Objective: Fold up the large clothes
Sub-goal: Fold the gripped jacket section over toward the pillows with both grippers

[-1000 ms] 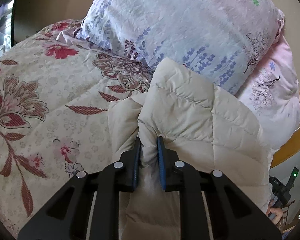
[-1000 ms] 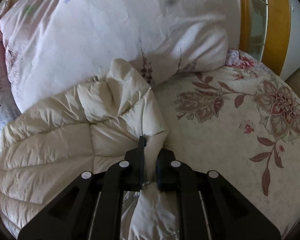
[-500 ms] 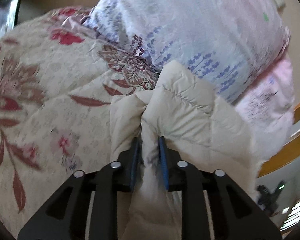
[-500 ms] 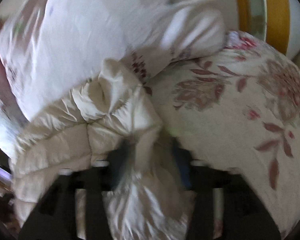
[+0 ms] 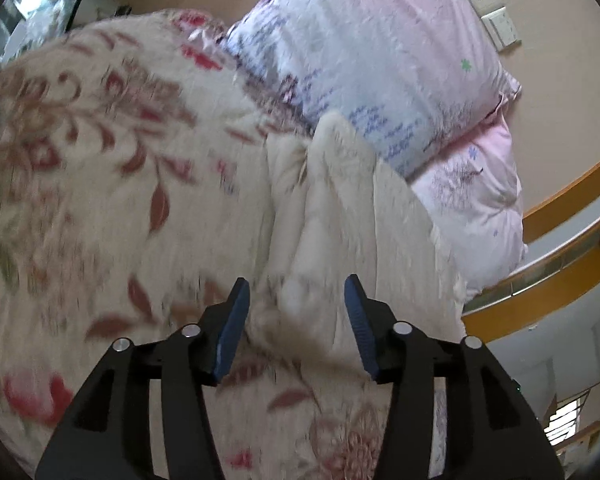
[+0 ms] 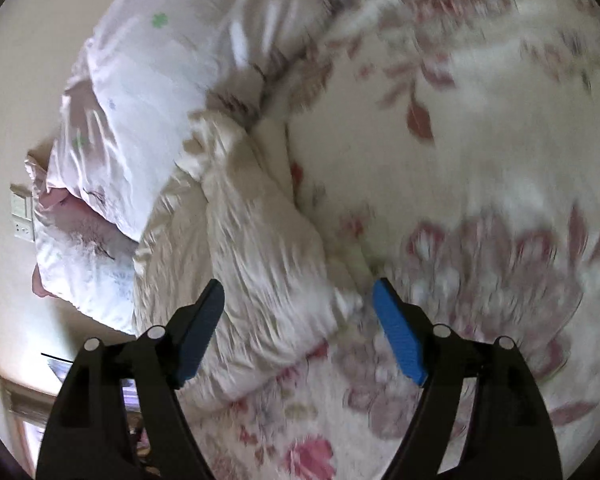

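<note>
A cream quilted down jacket lies folded in a bundle on the flowered bedspread, its far end against the pillows. In the left wrist view my left gripper hovers over the jacket's near end, its jaws opening and its blue pads clear of the cloth. Seen from the right wrist, the same jacket lies below and ahead of my right gripper. Its jaws are also opening, wide apart, with the jacket's near corner under the gap and untouched. Both views are blurred by motion.
Two pale floral pillows are stacked at the head of the bed behind the jacket, also in the right view as pillows. A wooden bed frame curves along the right. Wall sockets sit above the pillows. The bedspread stretches wide to the right.
Both grippers were shut on folds of the jacket; both have let go and opened. Both have pulled back from the jacket, which now lies on the bed, and the right view has rolled.
</note>
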Tool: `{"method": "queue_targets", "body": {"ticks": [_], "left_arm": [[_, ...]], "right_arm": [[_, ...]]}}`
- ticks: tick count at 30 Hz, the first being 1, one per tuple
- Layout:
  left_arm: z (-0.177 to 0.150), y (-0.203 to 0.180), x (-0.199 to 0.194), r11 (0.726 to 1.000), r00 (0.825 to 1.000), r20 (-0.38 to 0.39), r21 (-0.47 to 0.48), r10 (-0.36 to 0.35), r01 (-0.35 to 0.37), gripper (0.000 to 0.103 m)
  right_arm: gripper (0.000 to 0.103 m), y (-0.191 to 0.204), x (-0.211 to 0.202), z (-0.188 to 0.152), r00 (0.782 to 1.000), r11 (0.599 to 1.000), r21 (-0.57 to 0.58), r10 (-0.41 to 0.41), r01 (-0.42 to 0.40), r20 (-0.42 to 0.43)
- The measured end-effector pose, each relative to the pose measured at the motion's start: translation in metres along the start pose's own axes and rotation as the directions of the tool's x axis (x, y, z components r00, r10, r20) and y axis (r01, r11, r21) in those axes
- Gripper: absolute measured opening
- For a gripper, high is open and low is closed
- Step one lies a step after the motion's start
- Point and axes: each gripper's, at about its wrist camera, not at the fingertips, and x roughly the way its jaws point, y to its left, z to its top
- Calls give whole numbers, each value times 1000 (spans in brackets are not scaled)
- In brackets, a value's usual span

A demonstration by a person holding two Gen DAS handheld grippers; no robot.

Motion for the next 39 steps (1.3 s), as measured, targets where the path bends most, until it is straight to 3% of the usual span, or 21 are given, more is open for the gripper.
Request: {"method": "queue_targets", "body": {"ticks": [5,16,26,28,30,32,33,37,39], "left_arm": [[-28,-5,6,999,999,-40,-26,-30,29,55],[-47,-3,45,983,997,-60,-181,-43,31,56],[-40,-3,59,962,998,59,-270,-24,39,56],[-39,-4,61,958,996,83,-282,-23,45,56],[-37,-3,63,953,994,109,-296,-25,56,56],[-35,0,65,946,992,124,-319,-29,67,50],[-34,4,68,939,991,124,-335,-42,81,42],[-28,9,67,928,988,136,-353,-74,118,21],[-25,7,59,933,984,159,-335,-82,132,17]], "right_arm": [[77,-3,15,-12,998,999,44,35,-33,-43],[77,1,35,-9,995,992,72,101,-101,2],[63,1,39,-4,991,990,61,124,-127,45],[57,0,41,-3,991,990,61,127,-130,52],[43,0,43,-5,990,989,59,131,-134,52],[33,-1,46,-6,988,987,59,144,-147,48],[28,0,46,-7,987,986,55,155,-158,47],[21,12,37,-13,981,983,-2,185,-185,65],[20,20,32,-17,978,979,-25,203,-201,58]]}}
